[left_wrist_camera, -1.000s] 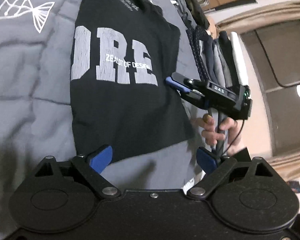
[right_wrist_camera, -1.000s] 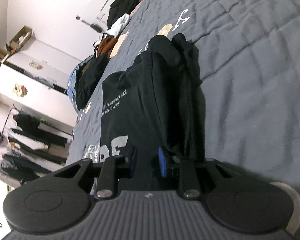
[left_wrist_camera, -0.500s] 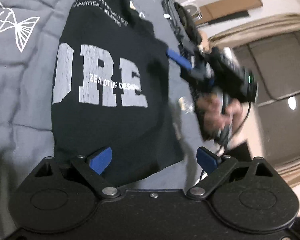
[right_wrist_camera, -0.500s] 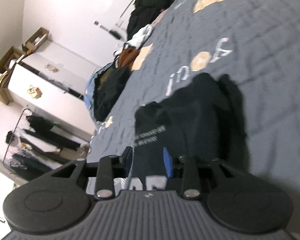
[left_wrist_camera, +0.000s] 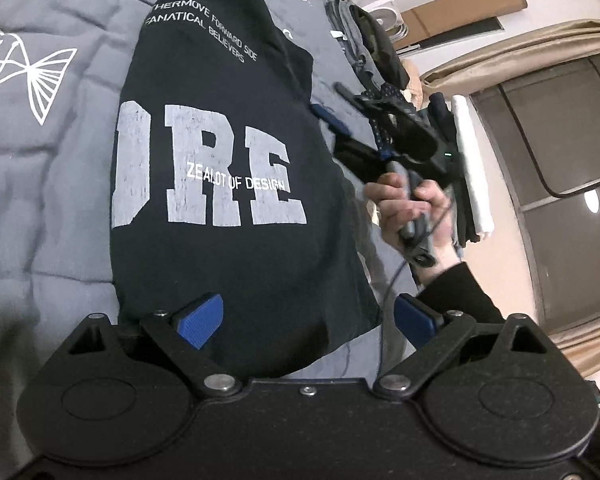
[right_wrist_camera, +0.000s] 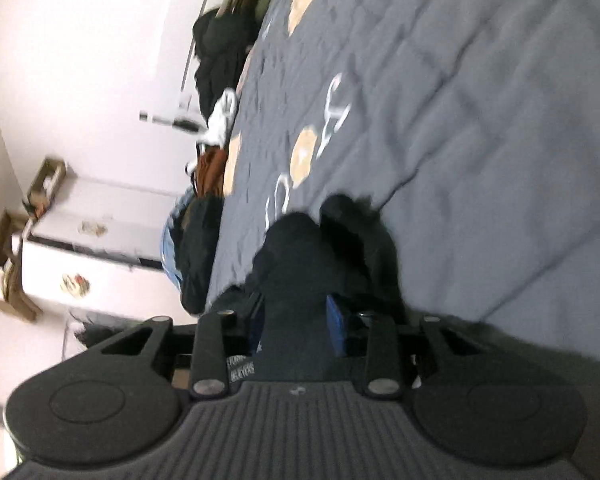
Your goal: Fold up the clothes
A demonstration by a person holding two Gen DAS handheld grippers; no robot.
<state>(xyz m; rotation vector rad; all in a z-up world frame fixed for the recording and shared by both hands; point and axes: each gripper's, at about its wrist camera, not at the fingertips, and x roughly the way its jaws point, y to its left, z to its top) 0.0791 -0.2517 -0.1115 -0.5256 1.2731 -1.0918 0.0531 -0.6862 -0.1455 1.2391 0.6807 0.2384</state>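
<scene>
grey quilt (left_wrist_camera: pixel 40 184) bears black t-shirt (left_wrist_camera: pixel 228 160); left gripper (left_wrist_camera: pixel 308 320) spread wide.

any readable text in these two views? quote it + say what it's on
"THERMOVE FORWARD SIDE" / "FANATICAL BELIEVERS": small white print near the top of the black T-shirt, start of the first line cut off at a fold.
"DRE": big grey block letters across the T-shirt, first letter partly hidden.
"ZEALOT OF DESIGN": thin white line over those letters.
White lettering on the grey quilt, right wrist view: too blurred to read.
Small print on fabric in the right gripper: blurred, unreadable.
</scene>
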